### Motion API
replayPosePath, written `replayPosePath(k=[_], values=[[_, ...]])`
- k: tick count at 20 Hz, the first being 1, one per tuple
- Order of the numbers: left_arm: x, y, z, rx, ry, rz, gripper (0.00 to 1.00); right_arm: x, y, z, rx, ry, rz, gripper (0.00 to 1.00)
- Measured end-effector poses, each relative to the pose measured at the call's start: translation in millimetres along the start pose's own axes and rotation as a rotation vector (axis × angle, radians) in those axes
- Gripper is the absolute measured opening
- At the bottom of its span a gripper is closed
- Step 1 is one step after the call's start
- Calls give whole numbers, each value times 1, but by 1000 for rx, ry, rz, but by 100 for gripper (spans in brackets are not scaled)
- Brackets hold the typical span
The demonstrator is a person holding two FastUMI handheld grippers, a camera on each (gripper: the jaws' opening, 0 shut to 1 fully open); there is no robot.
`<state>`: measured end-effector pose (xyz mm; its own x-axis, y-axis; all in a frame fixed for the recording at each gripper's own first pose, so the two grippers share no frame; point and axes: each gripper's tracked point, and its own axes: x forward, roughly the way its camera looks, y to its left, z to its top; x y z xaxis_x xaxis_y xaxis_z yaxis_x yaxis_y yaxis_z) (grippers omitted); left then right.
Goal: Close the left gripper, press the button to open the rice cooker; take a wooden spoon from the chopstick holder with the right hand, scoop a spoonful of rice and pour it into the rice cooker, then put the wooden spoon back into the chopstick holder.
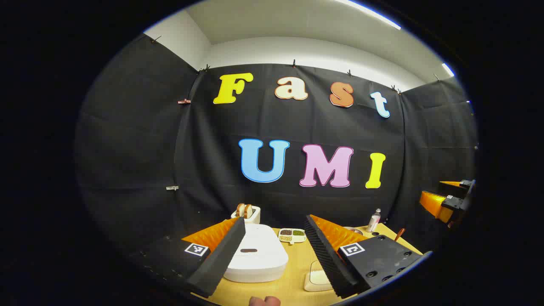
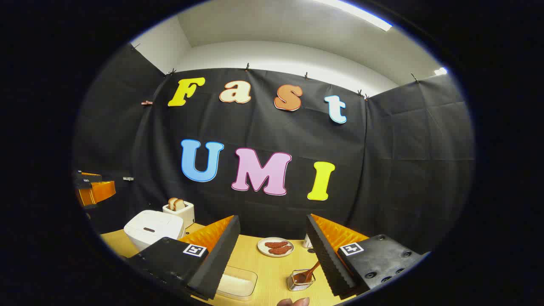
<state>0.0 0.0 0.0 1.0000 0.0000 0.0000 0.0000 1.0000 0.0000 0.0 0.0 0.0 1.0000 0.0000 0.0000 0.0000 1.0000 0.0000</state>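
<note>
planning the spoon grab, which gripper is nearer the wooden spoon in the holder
Right. The right gripper hangs open just above the wooden spoon; the left gripper is over by the rice cooker.

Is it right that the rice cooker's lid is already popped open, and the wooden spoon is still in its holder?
Not quite. The rice cooker is still closed: the left gripper view shows its lid lying flat on the body, and the right gripper view shows the same. The rest is right: the wooden spoon stands in the chopstick holder, seen in the right gripper view.
</note>
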Motion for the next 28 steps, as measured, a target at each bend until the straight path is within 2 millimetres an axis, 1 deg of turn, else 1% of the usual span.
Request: replayPosePath(k=[5,6,11,14,15,20,21,22,23,24,25,26,27,28], values=[[4,13,2,23,-15,11,97,-2,1,4,20,-10,-11,98],[5,13,2,23,-15,10,97,-3,1,3,22,-7,-10,96],[1,12,0,28,-11,-3,97,-9,3,4,23,-7,-15,98],[-2,9,4,38,-20,-17,97,-11,4,5,24,-11,-24,98],[-3,11,6,44,-22,-16,97,-11,4,6,25,-12,-25,98],[-3,11,7,40,-24,-29,96,-13,6,5,16,-11,-29,98],[-3,14,6,43,-26,-26,96,-13,7,4,20,-11,-28,98],[-1,19,7,48,-29,-13,94,-13,7,4,22,-11,-29,98],[3,25,6,56,-28,7,75,-13,7,3,20,-10,-30,97],[6,26,3,55,-18,-1,55,-13,7,0,15,-8,-30,98],[7,22,-4,47,3,-22,35,-13,8,-2,9,-3,-28,97],[8,23,-13,38,35,-46,15,-12,9,-3,6,0,-25,98],[14,20,-23,25,66,-78,9,-12,9,-4,4,1,-24,98],[19,20,-31,14,93,-105,8,-12,9,-5,3,5,-25,98]])
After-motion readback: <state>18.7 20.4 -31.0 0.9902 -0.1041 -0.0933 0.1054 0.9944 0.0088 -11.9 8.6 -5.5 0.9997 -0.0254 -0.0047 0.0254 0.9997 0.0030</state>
